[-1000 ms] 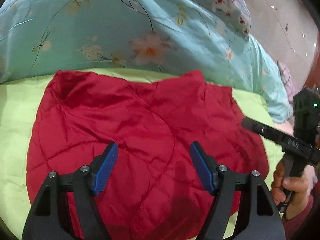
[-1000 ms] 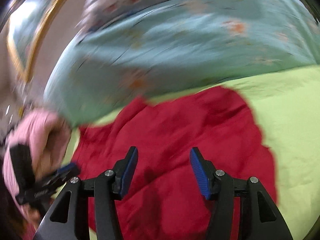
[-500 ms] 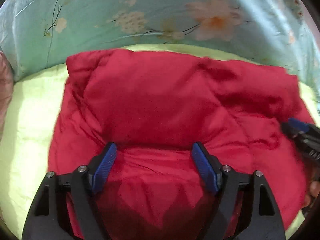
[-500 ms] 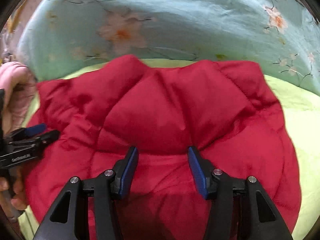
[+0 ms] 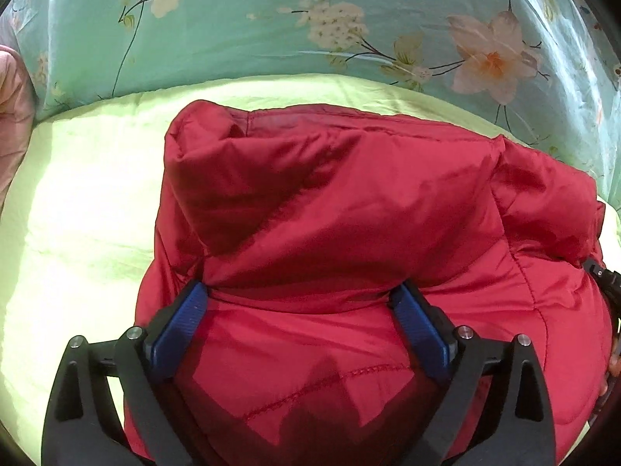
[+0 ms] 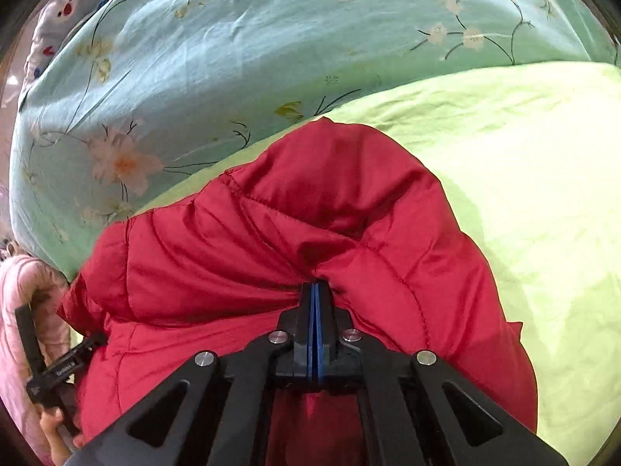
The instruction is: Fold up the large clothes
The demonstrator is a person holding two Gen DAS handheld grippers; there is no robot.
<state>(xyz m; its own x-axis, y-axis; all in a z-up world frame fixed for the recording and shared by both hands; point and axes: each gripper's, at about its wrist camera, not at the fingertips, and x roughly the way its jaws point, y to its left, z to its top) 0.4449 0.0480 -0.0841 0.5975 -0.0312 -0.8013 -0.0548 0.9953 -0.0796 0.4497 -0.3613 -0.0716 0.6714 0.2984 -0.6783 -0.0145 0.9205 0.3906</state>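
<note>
A red quilted jacket (image 5: 349,202) lies bunched on a light green sheet (image 5: 85,178). My left gripper (image 5: 299,295) is open, its blue pads (image 5: 178,322) pressed against a raised fold of the jacket that sits between them. In the right wrist view the jacket (image 6: 271,240) is pulled into a ridge. My right gripper (image 6: 315,285) is shut on a pinch of the red jacket fabric, with creases running out from the tips. The left gripper also shows at the left edge of the right wrist view (image 6: 73,361), against the jacket's side.
A teal floral duvet (image 5: 310,19) is piled along the far side of the bed, also in the right wrist view (image 6: 233,39). A pink garment (image 5: 11,108) lies at the left. The person's pink sleeve (image 6: 19,310) and hand are at lower left.
Both grippers moved in and down onto the jacket. My right gripper went from open to shut on the fabric, bunching it. The left gripper stays open with a fold pushed up between its pads.
</note>
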